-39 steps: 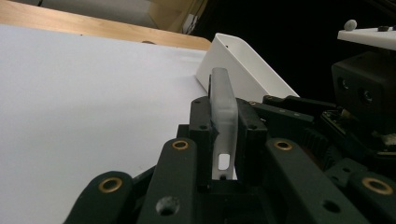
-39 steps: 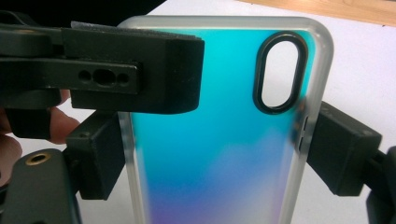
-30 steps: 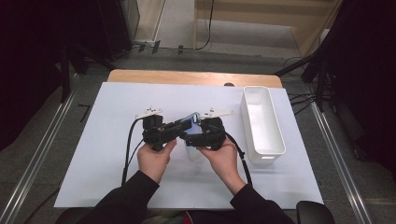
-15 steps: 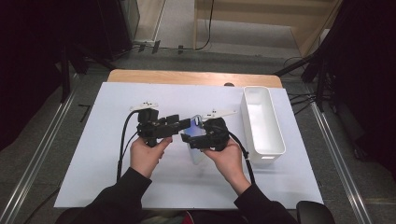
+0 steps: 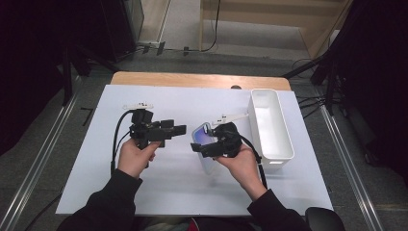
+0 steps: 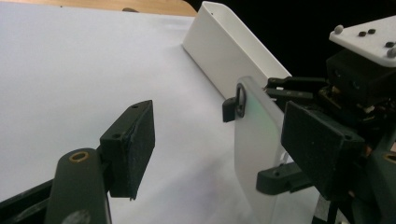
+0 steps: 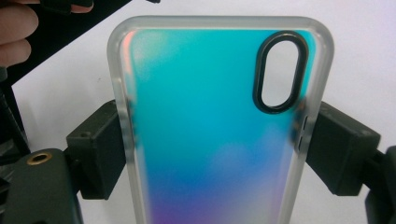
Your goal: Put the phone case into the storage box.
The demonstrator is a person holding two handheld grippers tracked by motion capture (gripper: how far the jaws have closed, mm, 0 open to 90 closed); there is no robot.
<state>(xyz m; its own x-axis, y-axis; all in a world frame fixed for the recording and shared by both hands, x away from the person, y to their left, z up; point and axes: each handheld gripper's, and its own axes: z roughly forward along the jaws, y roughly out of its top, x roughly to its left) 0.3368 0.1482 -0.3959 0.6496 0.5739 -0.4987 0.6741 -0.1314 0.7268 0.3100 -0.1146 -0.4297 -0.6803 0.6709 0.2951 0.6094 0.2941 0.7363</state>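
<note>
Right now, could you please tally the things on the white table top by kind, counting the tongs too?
Phone case: 1, clamped in the right tongs
White bin: 1
Tongs: 2, the left tongs open and holding nothing
Total: 4

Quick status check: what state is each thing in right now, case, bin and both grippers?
Phone case: held off the sheet, clamped by its long edges, camera cutout at the far end.
Right gripper: shut on the phone case.
Left gripper: jaws have just been opening, nothing between them, apart from the case.
Bin: upright on the table, looks empty.
</note>
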